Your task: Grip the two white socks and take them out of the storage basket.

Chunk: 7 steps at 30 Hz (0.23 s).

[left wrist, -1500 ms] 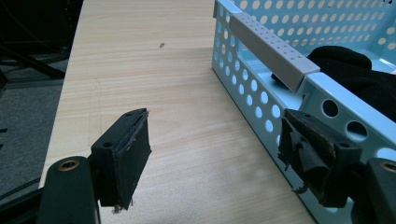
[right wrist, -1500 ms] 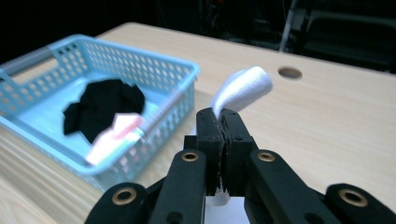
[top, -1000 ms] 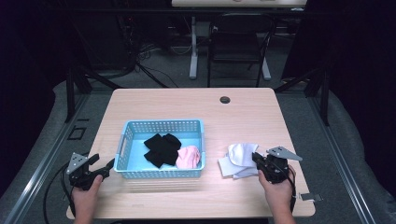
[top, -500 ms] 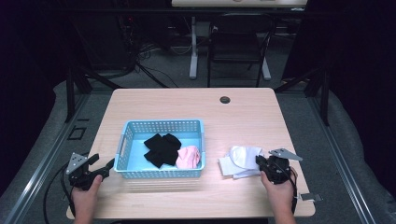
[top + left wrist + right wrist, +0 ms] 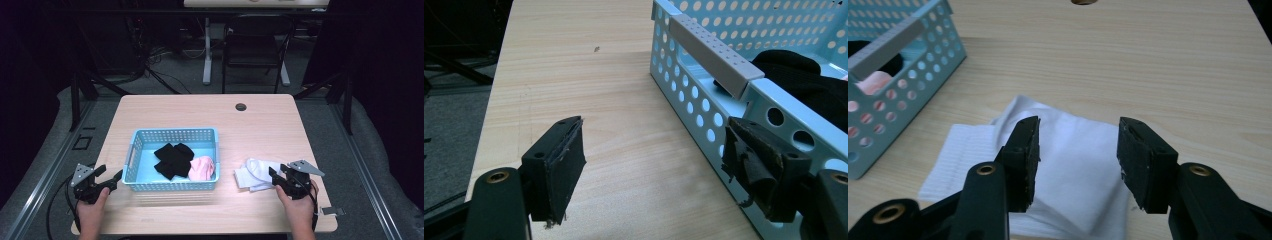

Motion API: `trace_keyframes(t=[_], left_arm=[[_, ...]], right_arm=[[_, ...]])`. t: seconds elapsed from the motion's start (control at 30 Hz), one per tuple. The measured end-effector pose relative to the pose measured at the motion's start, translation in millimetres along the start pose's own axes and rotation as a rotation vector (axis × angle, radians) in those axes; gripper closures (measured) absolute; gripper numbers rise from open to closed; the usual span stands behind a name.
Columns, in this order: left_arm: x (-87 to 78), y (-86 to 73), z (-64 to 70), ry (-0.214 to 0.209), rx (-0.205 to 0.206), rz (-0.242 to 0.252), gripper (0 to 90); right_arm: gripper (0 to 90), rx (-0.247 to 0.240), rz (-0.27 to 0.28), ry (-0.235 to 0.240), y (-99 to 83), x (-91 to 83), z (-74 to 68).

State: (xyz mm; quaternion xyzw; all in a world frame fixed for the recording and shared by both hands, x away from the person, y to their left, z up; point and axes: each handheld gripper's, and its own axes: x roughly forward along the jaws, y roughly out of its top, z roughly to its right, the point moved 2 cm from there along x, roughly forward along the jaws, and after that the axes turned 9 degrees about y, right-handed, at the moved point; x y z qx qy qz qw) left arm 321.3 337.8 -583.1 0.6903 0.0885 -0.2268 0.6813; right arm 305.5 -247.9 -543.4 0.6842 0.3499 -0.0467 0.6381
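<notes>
Grippers gape: right gripper [image 5: 1075,160] over, maybe touching, white cloth [image 5: 1068,170]; left gripper [image 5: 659,170] beside basket [image 5: 704,100].

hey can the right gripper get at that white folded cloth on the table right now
Probably yes. The right gripper is open with its jaws either side of the white folded cloth on the bare wooden table, and nothing lies between them.

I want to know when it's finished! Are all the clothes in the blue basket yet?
Not yet. A black cloth and a pink cloth already lie in the blue basket. The white cloth is on the table beside it, with the right gripper open just above it, holding nothing. The left gripper waits open by the basket's end.
</notes>
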Motion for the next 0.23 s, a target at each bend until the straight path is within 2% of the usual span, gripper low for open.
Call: trace_keyframes(t=[0.13,0.23], left_arm=[[-0.2,0.1,-0.3,-0.001,-0.002,0.001,24.6],[0.0,0.1,-0.5,-0.001,-0.002,0.001,24.6]], right_arm=[[50.6,-0.009,-0.002,0.008,0.6,-0.2,-6.9],[49.7,-0.006,-0.007,-0.002,-0.9,-0.6,-4.6]])
